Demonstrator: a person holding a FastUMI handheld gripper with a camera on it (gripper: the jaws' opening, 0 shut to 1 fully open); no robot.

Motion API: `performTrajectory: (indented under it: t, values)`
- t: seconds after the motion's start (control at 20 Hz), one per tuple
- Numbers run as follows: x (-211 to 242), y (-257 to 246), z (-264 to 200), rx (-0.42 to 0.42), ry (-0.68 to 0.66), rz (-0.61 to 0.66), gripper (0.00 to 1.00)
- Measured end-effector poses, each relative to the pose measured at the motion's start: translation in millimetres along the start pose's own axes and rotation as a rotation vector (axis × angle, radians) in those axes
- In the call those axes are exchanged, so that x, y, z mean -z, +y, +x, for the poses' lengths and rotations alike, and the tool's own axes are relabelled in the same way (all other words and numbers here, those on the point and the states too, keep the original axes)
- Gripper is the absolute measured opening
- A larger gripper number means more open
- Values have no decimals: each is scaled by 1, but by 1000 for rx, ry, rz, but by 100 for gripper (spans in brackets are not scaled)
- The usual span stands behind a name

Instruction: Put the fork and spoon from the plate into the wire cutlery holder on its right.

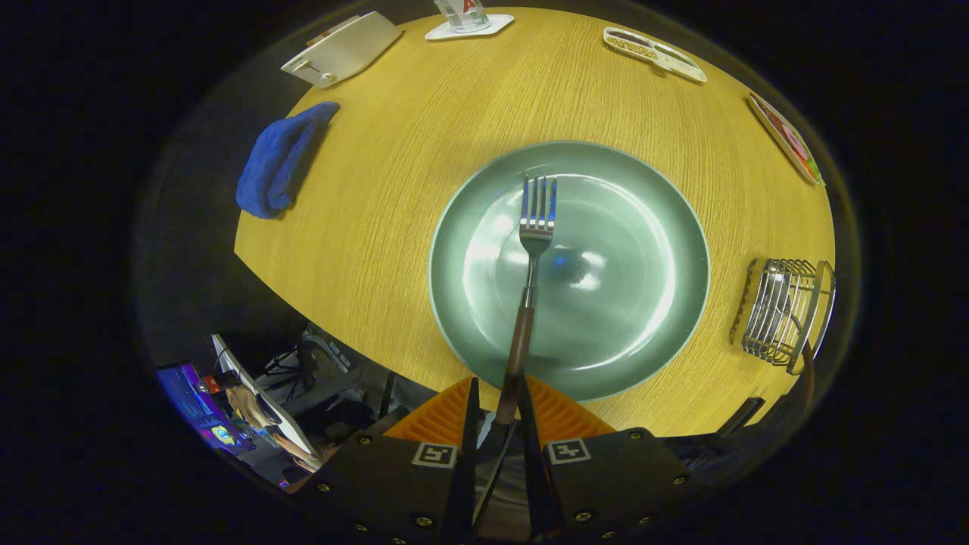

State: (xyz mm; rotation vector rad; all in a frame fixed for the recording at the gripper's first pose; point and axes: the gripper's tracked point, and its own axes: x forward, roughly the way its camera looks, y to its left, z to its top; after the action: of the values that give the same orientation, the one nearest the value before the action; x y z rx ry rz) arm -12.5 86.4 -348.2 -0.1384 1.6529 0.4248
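Your gripper has its two fingers drawn in narrow on the brown handle of the fork, one pressing from each side. The fork runs straight ahead from the fingertips, its tines out over the middle of the green plate, and it looks raised off the plate rather than lying on it, though you cannot be sure from here. I cannot make out the spoon on the plate.

The wire cutlery holder stands on the wooden table to the right of your fingers, near the plate's right rim but apart from it, close to the table's right edge. Between the fork and the holder lie the right half of the plate and a strip of bare tabletop.

Ahead and left of the fingers a blue cloth lies at the table's left edge. Farther beyond, along the far edge, sit a white flat box, a glass on a white coaster, a white divided dish, and to the far right a patterned card. All of these are well apart from the plate. The table's near edge runs just ahead of your fingers, under the plate's near rim.
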Motion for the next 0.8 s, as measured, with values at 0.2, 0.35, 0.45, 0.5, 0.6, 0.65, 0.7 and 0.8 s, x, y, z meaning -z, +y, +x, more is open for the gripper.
performTrajectory:
  t: [0.2,0.35,0.45,0.5,0.6,0.65,0.7,0.8]
  values:
    - [-4,-2,7,14,8,-11,29]
    - [-3,-9,13,32,23,-18,29]
    - [0,-15,16,42,36,-22,29]
    - [2,-17,17,47,42,-23,29]
    - [1,-18,18,32,44,-15,29]
    - [1,-20,18,29,44,-17,29]
    - [0,-21,18,29,41,-18,29]
    - [-4,-32,19,68,23,-29,29]
